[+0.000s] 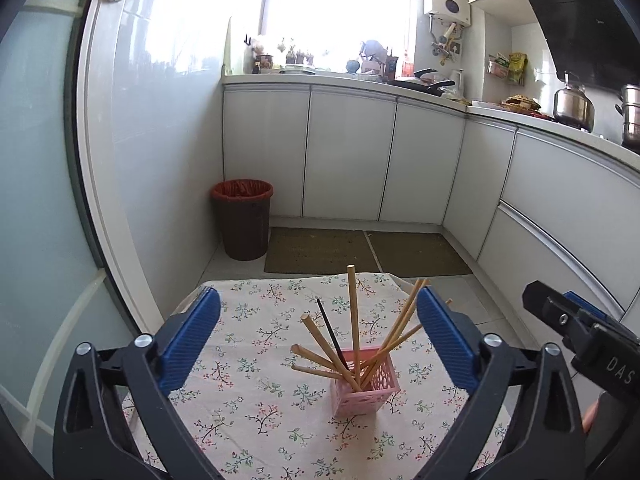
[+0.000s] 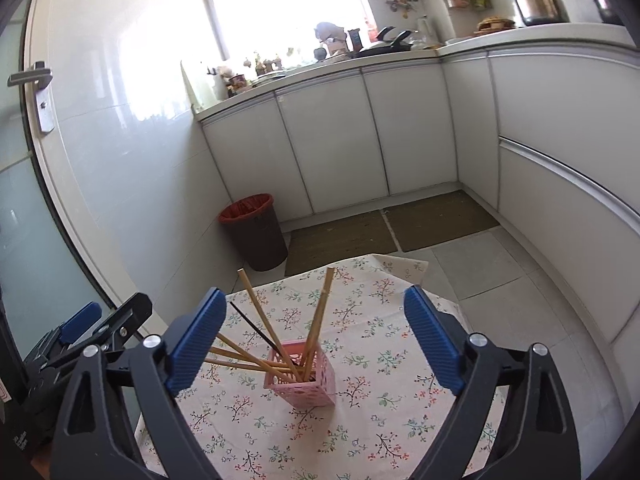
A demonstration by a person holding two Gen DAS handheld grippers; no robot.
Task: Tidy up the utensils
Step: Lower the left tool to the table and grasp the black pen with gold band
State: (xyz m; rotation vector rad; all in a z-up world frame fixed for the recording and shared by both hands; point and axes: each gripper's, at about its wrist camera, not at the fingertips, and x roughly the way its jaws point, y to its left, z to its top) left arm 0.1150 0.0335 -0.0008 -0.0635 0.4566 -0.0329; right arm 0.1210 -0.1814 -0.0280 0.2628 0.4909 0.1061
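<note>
**A:** Where do the utensils sit right now?

**B:** The wooden chopsticks [image 1: 354, 320] stand in the pink holder [image 1: 362, 390], which rests on the flowered cloth [image 1: 248, 408] over my counter, a little right of centre in my left view. One dark chopstick [image 1: 330, 334] is mixed in among them. They fan out because the holder is wide for so few sticks, so each leans against a wall of the lattice rather than standing straight.

**A:** And your hands?

**B:** My left hand-held gripper [image 1: 318, 336] has its blue pads spread wide with nothing between them, and it frames the holder from the near side. My right hand-held gripper [image 2: 316, 340] is also wide apart and empty, with the holder between its fingers but farther off. In the left view it shows at the right edge.

**A:** Why hold both back like that?

**B:** I judge it gives both cameras a clear look at the bundle. I see no loose utensils on the cloth, so the sorting looks near done, or the sticks are about to be regrouped.

**A:** Any risk?

**B:** The holder looks light and the leaning sticks are top-heavy; a nudge on one could tip it.
</note>
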